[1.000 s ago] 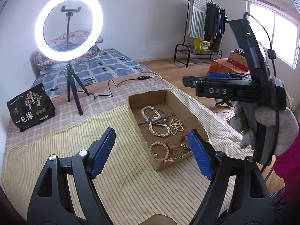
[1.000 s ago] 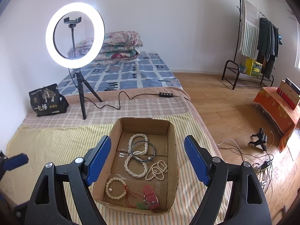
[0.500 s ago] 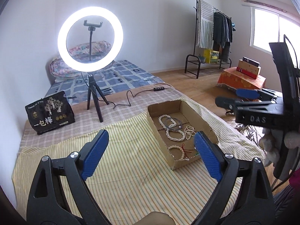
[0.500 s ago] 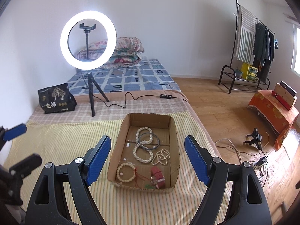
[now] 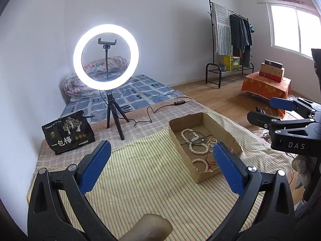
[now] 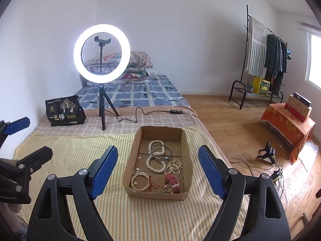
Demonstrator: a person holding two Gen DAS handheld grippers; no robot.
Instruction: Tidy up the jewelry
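- The jewelry sits in an open cardboard box (image 6: 157,160) on the striped blanket (image 6: 80,152) over the bed, with the ring light (image 6: 102,53) and a black bag (image 6: 64,110) beyond it at the far left.
- In the box: pearl strands (image 6: 156,161) at the middle and far end, a bead bracelet (image 6: 139,181) at the near left corner, and a red watch strap (image 6: 173,183) at the near right corner.
- The right gripper (image 6: 158,168) hangs above the near end of the box with its fingers spread wide, wider than the box, holding nothing.
- The left gripper (image 5: 160,168) is also wide open and empty; in its view the box (image 5: 204,140) lies ahead and off to the right, partly behind its right finger (image 5: 226,168).
- The box's long axis runs near to far, almost in line with the right gripper's view, so the right hand looks nearer and better lined up.
- I judge the next move to be a straight drop onto one of the near pieces, the bracelet or the strap.
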